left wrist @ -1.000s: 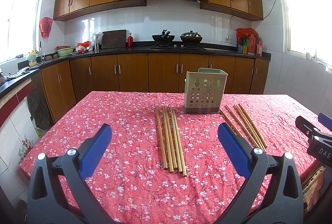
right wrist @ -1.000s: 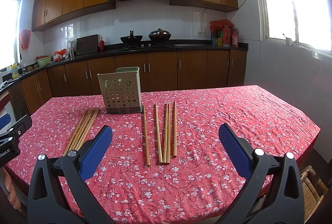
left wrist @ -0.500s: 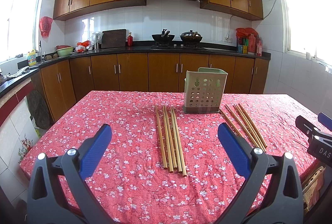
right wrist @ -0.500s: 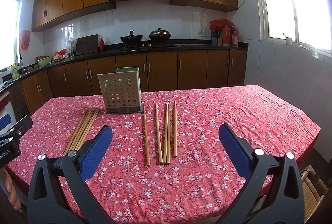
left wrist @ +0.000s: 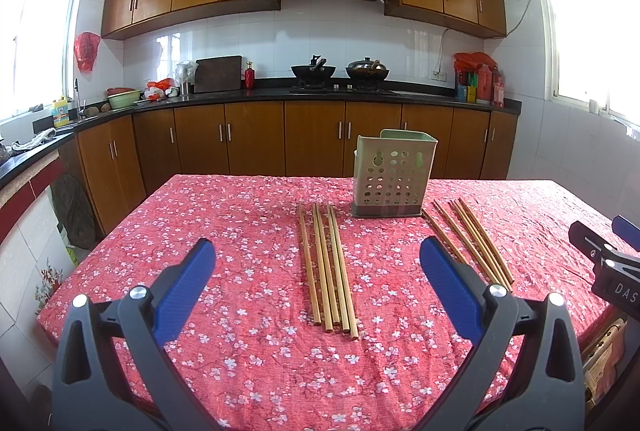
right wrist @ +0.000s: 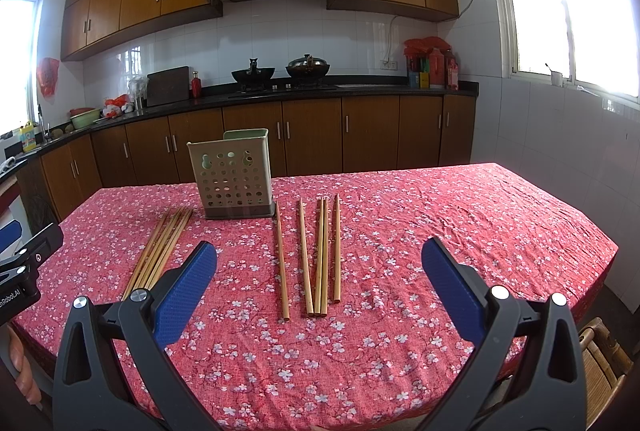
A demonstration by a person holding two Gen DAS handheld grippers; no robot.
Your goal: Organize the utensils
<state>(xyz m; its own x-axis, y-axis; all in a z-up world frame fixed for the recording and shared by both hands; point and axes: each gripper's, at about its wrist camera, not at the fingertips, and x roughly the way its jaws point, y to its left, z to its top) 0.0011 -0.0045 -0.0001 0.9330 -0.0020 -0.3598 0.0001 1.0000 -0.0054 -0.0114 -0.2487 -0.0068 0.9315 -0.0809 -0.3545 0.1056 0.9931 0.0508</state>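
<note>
Counter (left wrist: 224,231) is wearing a red floral cloth (right wrist: 440,231). Perforated utensil holder (left wrist: 390,177) is standing upright toward the far edge. Two groups of chopsticks are lying flat: left group (left wrist: 328,263) bunched, right group (right wrist: 312,255) more spread.

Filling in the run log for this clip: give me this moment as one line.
phase: pre-grasp | left gripper: open, empty | right gripper: open, empty | chopsticks: on tablecloth, two groups | holder: upright

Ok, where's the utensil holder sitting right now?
The utensil holder stands upright on the red floral tablecloth, toward the far edge, between two chopstick groups.
</note>
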